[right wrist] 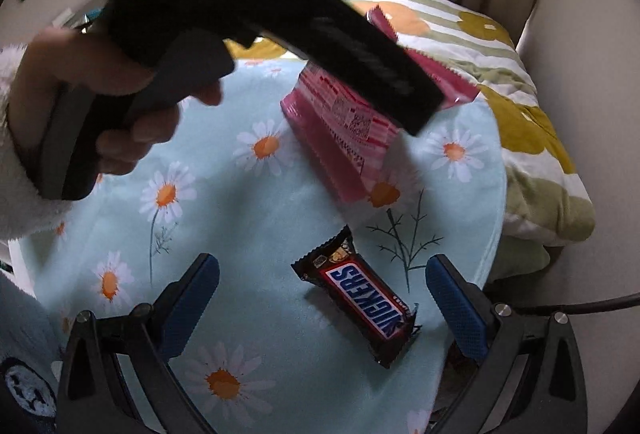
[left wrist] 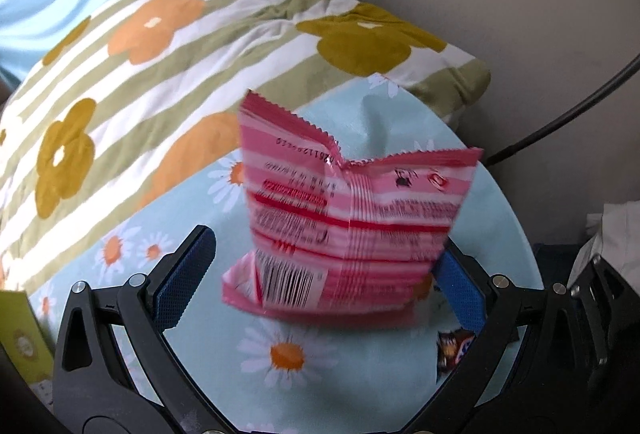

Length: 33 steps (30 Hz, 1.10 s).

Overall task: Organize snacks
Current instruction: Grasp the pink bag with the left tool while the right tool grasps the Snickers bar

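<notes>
A pink striped snack packet (left wrist: 340, 234) stands upright on the daisy-print tablecloth (left wrist: 288, 354), blurred. My left gripper (left wrist: 320, 278) is open around it: the left pad is clear of the packet and the right pad is partly hidden behind it. In the right wrist view a hand (right wrist: 80, 85) holds the left gripper's black body (right wrist: 280, 13) over the same packet (right wrist: 344, 137). A Snickers bar (right wrist: 360, 302) lies flat on the cloth between the fingers of my open right gripper (right wrist: 324, 298), touching neither. A corner of the Snickers bar (left wrist: 452, 350) shows in the left wrist view.
A striped quilt with orange and olive flowers (left wrist: 180, 65) is piled against the round table's far edge (right wrist: 496, 193). A black cable (left wrist: 568, 113) runs along the wall at right. A yellow-green box (left wrist: 20, 338) sits at the left edge.
</notes>
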Tool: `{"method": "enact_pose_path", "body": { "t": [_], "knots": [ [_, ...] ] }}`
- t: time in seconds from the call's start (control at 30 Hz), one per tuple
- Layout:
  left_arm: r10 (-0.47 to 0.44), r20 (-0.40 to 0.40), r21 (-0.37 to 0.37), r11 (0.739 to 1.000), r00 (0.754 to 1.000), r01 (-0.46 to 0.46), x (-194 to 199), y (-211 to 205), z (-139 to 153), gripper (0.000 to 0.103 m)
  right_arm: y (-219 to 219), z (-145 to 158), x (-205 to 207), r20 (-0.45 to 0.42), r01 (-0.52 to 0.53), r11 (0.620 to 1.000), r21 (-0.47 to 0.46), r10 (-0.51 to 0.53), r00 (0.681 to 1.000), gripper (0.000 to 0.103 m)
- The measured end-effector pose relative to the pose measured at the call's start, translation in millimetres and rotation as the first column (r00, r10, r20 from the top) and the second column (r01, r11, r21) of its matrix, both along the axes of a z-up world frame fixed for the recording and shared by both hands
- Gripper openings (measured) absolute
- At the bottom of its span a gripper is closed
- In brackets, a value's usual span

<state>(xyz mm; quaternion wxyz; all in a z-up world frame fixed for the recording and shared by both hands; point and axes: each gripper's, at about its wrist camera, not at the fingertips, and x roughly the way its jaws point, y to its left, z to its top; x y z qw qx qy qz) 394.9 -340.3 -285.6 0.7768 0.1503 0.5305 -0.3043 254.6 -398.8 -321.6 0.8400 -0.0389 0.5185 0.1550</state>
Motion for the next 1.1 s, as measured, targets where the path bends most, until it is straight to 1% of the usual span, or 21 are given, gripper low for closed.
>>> {"method": "enact_pose_path", "body": {
  "t": [0.17,0.2,0.23,0.33,0.43,0.57,0.7,0.93,1.07,1.1],
  "knots": [
    [-0.010,-0.020,0.002,1.000,1.000,0.010,6,-6,-14,0.102,6,-11,3,-0.044,-0.028,0.999,-0.019,0.027,0.999,0.103],
    [-0.012,-0.020,0.002,1.000,1.000,0.012,6,-7,-15,0.097,6,-13,3,-0.051,-0.025,0.999,-0.022,0.023,0.998,0.103],
    [-0.015,-0.022,0.004,1.000,1.000,0.015,7,-7,-16,0.088,6,-13,4,-0.054,-0.022,0.999,-0.029,0.020,0.998,0.103],
    [-0.013,-0.024,0.016,1.000,1.000,0.013,8,-6,-18,0.080,7,-14,6,-0.073,-0.005,0.999,-0.036,0.003,0.997,0.103],
    [-0.017,-0.025,0.006,1.000,1.000,0.017,7,-3,-17,0.076,8,-15,8,-0.094,0.001,0.999,-0.048,-0.006,0.996,0.103],
    [-0.035,-0.019,0.019,0.999,0.999,0.035,4,-1,-15,0.074,14,-20,12,-0.140,-0.023,0.996,-0.088,0.011,0.990,0.103],
    [-0.017,-0.017,0.008,1.000,1.000,0.018,4,6,-9,0.073,15,-22,15,-0.177,-0.038,0.993,-0.110,0.018,0.984,0.103],
    [0.037,-0.014,-0.011,0.999,0.999,-0.037,4,29,3,0.073,21,-24,8,-0.213,-0.040,0.993,-0.107,0.017,0.977,0.103],
    [0.076,-0.014,-0.024,0.997,0.997,-0.076,0,47,9,0.073,26,-21,0,-0.206,-0.038,0.995,-0.087,0.019,0.978,0.103],
    [0.086,-0.015,-0.028,0.996,0.996,-0.086,-1,52,11,0.073,26,-21,-3,-0.216,-0.034,0.997,-0.064,0.020,0.976,0.103]
  ]
}}
